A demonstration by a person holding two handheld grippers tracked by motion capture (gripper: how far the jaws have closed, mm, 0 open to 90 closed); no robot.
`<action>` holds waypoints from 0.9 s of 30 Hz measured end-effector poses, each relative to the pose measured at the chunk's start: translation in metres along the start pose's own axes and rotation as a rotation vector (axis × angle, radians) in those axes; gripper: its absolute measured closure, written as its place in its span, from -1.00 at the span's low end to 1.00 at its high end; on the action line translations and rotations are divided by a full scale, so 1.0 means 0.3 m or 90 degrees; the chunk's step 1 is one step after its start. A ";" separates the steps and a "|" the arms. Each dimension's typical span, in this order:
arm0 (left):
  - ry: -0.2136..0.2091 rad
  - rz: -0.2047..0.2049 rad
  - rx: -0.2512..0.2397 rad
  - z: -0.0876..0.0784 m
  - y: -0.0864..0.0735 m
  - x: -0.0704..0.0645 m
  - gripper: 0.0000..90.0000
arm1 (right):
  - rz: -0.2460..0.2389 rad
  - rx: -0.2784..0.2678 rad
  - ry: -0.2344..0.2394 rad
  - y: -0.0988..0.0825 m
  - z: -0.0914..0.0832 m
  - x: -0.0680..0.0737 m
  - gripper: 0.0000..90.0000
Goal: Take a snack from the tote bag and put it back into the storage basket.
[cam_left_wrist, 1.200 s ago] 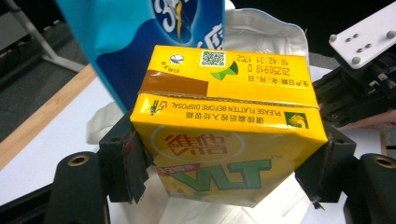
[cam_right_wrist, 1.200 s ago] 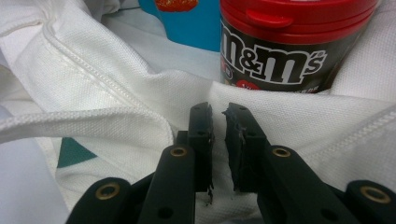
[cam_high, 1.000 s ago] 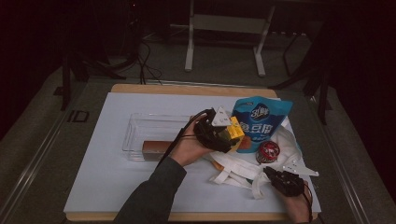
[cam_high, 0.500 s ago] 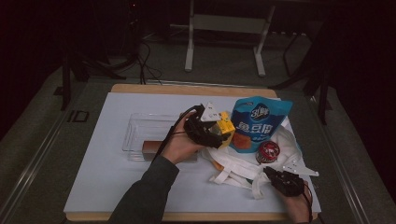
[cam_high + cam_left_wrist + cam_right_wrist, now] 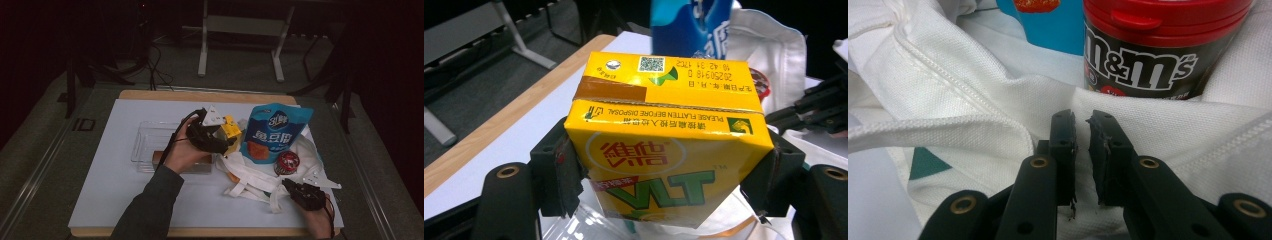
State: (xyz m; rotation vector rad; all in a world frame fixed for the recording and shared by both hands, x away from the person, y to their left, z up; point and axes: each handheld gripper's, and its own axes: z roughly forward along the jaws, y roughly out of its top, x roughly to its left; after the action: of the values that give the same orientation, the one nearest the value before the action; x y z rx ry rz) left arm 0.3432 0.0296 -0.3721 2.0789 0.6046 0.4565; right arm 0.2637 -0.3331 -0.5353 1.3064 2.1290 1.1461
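— Now, left gripper (image 5: 669, 170)?
— Clamped on yellow drink carton (image 5: 664, 145), held up just left of blue snack pouch (image 5: 276, 132).
— And right gripper (image 5: 1082, 150)?
— Fingers nearly together, pinching white tote bag (image 5: 973, 95) below the pouch, beside red-lidded candy tub (image 5: 1153, 45).

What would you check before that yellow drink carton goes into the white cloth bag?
1. Left gripper fingers clamp the yellow cardboard drink carton on both sides: ok.
2. Carton lifted off the table: ok.
3. Right gripper pinching the white cloth bag: ok.
4. Bag mouth open wide enough: cannot tell.
5. Red-lidded M&M's candy tub and blue snack pouch resting on the bag, possibly in the way: not ok.
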 end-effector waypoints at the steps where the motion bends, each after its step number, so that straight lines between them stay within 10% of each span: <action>1: 0.001 -0.004 0.000 -0.002 -0.003 0.006 -0.36 | -0.001 0.000 0.000 0.000 0.000 0.000 0.79; 27: 0.072 -0.051 0.018 -0.062 -0.075 0.093 -0.36 | 0.000 0.000 0.000 0.000 0.000 -0.001 0.79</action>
State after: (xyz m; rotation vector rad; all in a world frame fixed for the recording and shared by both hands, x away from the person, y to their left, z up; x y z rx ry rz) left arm 0.3504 0.0687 -0.3787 2.0573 0.7609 0.5247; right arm 0.2637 -0.3333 -0.5354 1.3065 2.1286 1.1464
